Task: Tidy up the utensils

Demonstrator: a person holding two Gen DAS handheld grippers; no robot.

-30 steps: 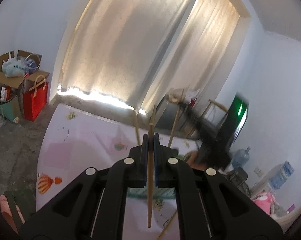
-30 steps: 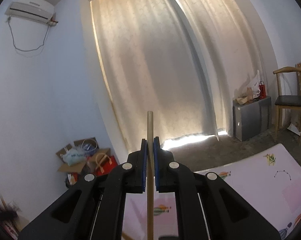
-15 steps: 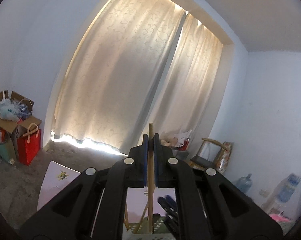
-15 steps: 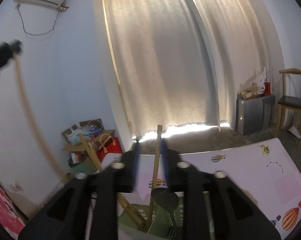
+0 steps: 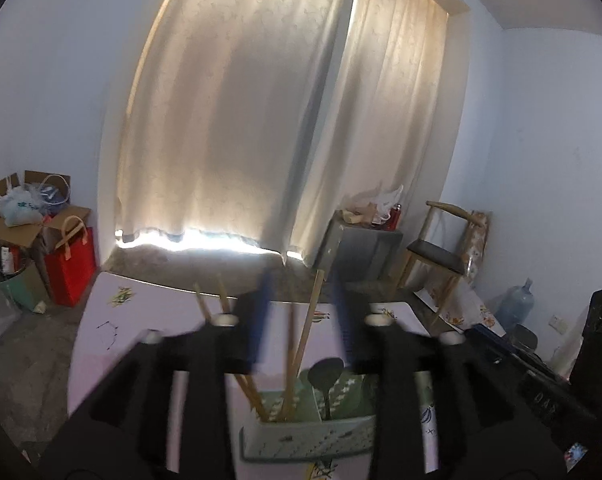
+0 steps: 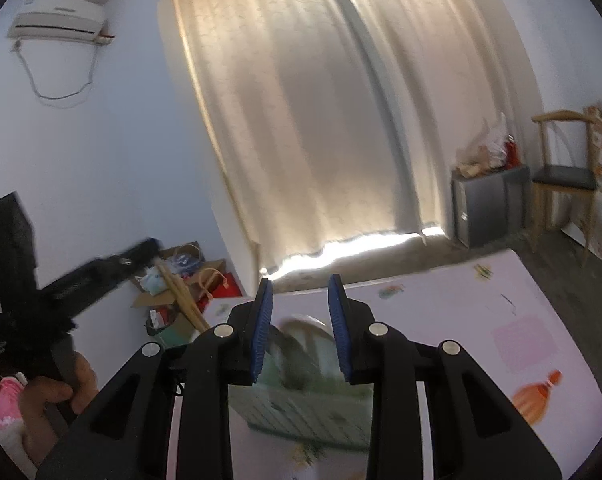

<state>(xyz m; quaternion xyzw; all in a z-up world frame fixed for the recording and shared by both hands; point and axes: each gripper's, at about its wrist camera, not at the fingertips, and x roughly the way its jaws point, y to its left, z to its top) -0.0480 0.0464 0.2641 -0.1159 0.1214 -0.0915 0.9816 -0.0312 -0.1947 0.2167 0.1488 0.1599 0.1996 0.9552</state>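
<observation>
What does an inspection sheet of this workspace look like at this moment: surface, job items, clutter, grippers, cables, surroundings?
Surface: table with a pale pink printed cover, partly bare.
Job's things: green perforated utensil holder on the table; several chopsticks and a dark spatula stand in it.
Clutter: cardboard box with bags and a red bag on the floor at the left.
Grippers: left gripper open, its jaws have just been opening, a chopstick standing free between the fingers; right gripper open, nothing clamped.
Cables: a cord hangs under the air conditioner.
Surroundings: closed curtains, grey cabinet, wooden chair, water bottle.
</observation>
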